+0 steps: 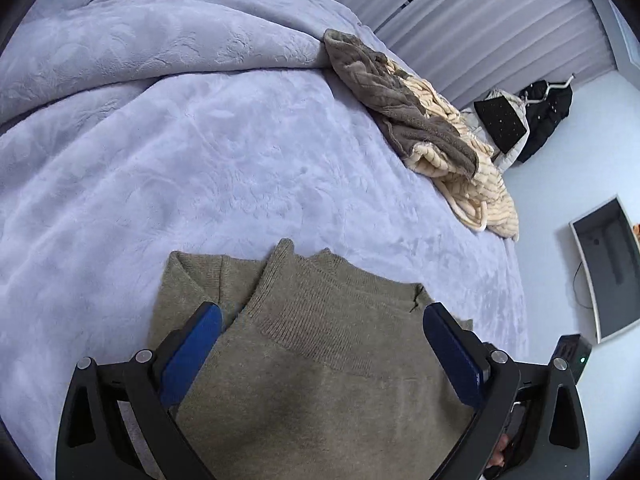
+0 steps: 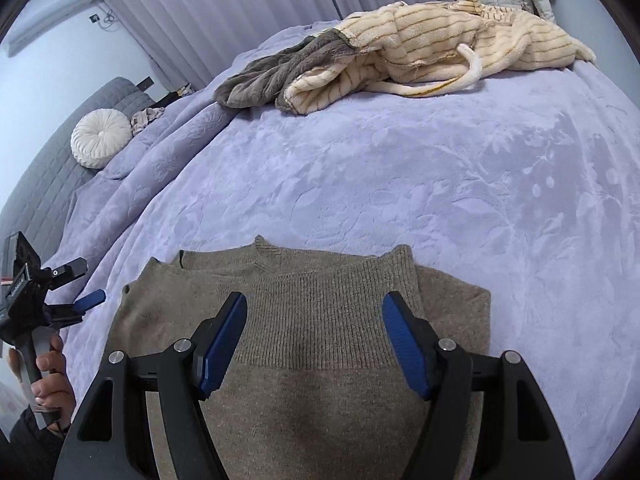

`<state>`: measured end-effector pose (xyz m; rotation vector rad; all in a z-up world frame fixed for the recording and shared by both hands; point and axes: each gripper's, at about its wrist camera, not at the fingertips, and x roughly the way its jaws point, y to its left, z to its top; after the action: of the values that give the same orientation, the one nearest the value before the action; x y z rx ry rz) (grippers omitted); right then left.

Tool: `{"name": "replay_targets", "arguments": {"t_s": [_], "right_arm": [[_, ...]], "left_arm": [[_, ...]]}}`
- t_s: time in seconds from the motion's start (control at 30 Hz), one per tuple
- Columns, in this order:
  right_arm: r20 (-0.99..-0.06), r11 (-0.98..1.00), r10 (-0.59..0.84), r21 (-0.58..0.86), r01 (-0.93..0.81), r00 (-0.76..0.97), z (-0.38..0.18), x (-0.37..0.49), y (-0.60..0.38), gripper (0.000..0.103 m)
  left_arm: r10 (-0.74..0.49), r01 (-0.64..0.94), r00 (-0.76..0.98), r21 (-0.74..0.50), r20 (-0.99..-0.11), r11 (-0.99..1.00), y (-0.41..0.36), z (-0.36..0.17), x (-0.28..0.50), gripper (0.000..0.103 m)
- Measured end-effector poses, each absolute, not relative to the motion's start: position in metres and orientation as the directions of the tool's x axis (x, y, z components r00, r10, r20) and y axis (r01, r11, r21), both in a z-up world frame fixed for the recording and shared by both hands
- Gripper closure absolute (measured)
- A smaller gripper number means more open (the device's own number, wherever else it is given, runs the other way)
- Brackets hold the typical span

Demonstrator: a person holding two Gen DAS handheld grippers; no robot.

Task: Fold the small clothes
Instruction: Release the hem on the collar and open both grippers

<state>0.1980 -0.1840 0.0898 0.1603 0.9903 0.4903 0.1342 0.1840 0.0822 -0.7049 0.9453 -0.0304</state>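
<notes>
An olive-brown knit sweater [image 1: 320,380] lies folded on the lavender bed cover [image 1: 200,180], its ribbed hem band turned up across the top. My left gripper [image 1: 324,324] hovers over it, open, with its blue pads wide apart and nothing pinched. In the right wrist view the same sweater [image 2: 320,392] lies under my right gripper [image 2: 314,328], which is also open and straddles the ribbed band without pressing on it. At the sweater's left edge a hand [image 2: 48,380] holds the left gripper, of which one blue finger [image 2: 91,299] shows.
A heap of cream striped and grey plush garments [image 2: 400,60] lies at the far side of the bed. A round white cushion [image 2: 100,144] leans on a grey headboard [image 2: 48,168]. Beyond the bed's right edge are a black bag [image 1: 536,116] and a flat framed panel [image 1: 608,268].
</notes>
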Motion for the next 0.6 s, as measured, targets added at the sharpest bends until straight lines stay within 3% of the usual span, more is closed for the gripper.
{"name": "replay_targets", "arguments": {"t_s": [0.1,0.33,0.47,0.6], "right_arm": [[-0.791,0.884,0.434,0.283,-0.372,0.431,0.083,0.197,-0.164,0.029],[-0.861,0.937,0.209,0.04,-0.348,0.463,0.051,0.21,-0.155,0.03],[-0.87,0.948,0.168,0.014,-0.318,0.464,0.05,0.213,-0.17,0.029],[-0.842,0.951,0.244,0.111,-0.288,0.481,0.077,0.184,-0.188,0.029]], "left_arm": [[-0.292,-0.24,0.529,-0.47,-0.797,0.849,0.159,0.067,0.141,0.002],[-0.049,-0.223,0.444,-0.164,-0.894,0.961,0.131,0.027,0.166,0.002],[0.055,-0.212,0.44,-0.044,-0.896,0.976,0.128,0.032,0.161,0.002],[0.03,-0.19,0.481,-0.071,-0.876,0.979,0.118,0.055,0.121,0.002]]}}
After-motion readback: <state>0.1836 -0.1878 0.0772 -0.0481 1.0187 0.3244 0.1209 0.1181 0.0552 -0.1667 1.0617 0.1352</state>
